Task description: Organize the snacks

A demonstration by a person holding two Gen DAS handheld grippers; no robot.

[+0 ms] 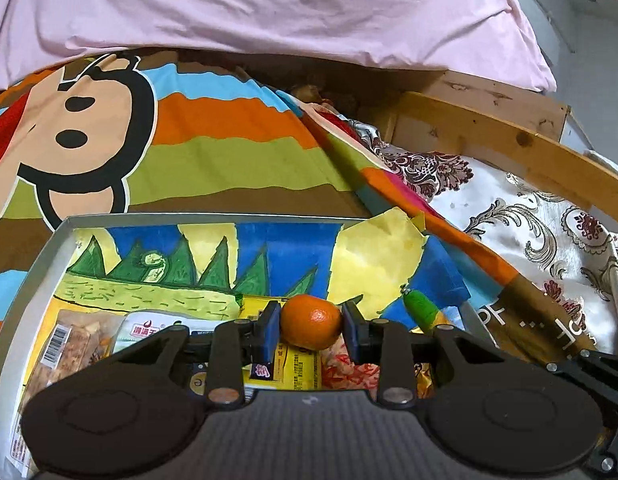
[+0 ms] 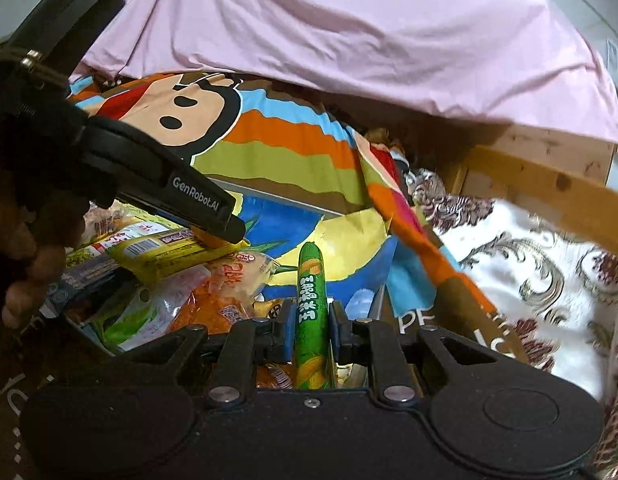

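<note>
Your left gripper (image 1: 311,326) clamps a mandarin (image 1: 311,322) over the tray's (image 1: 45,256) right side; your right gripper (image 2: 311,330) clamps a green sausage (image 2: 311,312) there.

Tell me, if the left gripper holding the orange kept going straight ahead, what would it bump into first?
Probably the painted paper lining the tray, since the left gripper, shut on the orange, tilts downward over it. Beyond that comes the tray's far rim, then the cartoon blanket. Depth is hard to judge.

"GenRobot.AI" printed white on left gripper (image 2: 213,216) finger.
</note>
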